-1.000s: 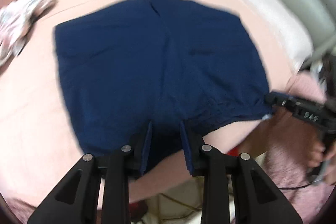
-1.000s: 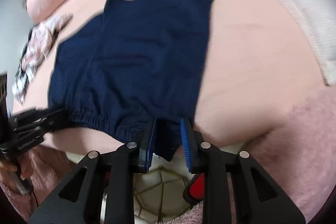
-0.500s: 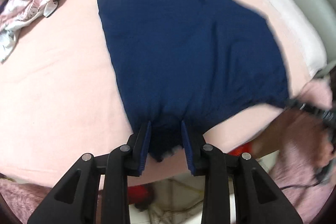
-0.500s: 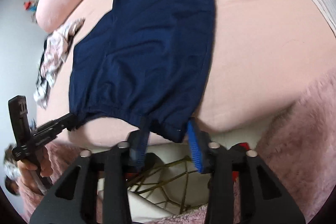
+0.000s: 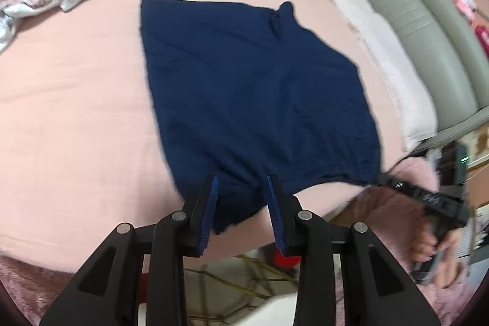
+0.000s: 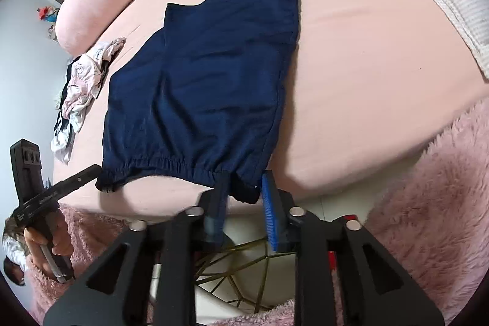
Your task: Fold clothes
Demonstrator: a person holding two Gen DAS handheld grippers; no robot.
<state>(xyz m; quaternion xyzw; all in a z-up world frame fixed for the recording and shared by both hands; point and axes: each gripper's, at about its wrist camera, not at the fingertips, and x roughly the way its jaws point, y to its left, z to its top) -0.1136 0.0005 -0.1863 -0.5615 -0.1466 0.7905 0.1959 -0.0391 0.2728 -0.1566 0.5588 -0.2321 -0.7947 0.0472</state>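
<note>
While spread flat, shorts (image 5: 256, 100) between both tongs.

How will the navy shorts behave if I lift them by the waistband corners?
Probably floppy: the shorts lie flat on the bed, following its curve with soft creases. The gathered waistband will likely sag between the left gripper and right gripper. The cloth looks thin, so probably light.

A grey headboard (image 5: 428, 29) borders the pink bed (image 5: 76, 112).
</note>
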